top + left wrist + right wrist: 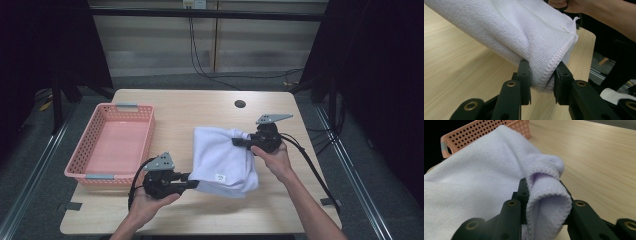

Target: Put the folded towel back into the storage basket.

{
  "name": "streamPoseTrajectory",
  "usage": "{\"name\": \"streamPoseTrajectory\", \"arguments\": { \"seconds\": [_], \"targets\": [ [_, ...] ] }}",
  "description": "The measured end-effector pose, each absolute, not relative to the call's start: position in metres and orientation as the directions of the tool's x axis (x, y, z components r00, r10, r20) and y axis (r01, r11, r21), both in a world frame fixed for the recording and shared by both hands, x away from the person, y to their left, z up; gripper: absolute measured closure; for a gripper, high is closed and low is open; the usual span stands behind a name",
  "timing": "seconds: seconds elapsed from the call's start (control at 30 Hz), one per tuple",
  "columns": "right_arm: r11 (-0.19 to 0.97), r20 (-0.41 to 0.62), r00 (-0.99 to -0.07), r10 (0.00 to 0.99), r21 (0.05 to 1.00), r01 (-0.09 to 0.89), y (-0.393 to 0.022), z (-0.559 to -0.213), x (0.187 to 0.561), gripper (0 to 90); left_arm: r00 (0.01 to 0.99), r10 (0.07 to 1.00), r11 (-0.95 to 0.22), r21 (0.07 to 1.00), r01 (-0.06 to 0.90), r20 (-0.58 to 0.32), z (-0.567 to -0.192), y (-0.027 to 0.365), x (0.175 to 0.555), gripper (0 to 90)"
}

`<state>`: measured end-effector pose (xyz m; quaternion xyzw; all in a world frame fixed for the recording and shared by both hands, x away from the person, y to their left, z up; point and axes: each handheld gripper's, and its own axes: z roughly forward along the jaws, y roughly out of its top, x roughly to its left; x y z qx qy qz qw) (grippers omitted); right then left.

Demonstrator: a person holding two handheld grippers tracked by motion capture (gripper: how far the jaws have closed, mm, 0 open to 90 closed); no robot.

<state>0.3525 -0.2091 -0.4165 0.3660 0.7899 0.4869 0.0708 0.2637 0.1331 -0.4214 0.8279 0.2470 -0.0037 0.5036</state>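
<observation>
High view overhead, facing forward; gripper views close; all share towel [222, 157].

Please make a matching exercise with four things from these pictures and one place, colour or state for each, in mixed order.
Things:
1. towel
2. basket
3. left gripper
4. table

Descriptions:
A. pink, with nothing inside
B. light wood, with a dark round hole
C. white, held at two ends
D. shut on the towel's near end

Pairs: 1-C, 2-A, 3-D, 4-B
</observation>
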Motion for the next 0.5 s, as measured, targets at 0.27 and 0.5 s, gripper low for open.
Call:
{"name": "streamPoseTrajectory", "arguments": {
  "seconds": [0.27, 0.5],
  "targets": [
    [0.266, 0.255, -0.737, 0.626, 0.818, 0.509, -0.193, -0.415, 0.367, 72.2, 0.864, 0.432, -0.345, 0.838, 0.422, -0.258, -0.416, 0.145, 0.265, 71.1],
    [0.264, 0.274, -0.746, 0.607, 0.816, 0.515, -0.183, -0.413, 0.378, 72.3, 0.856, 0.452, -0.329, 0.845, 0.421, -0.25, -0.41, 0.156, 0.267, 71.1]
  ]
}}
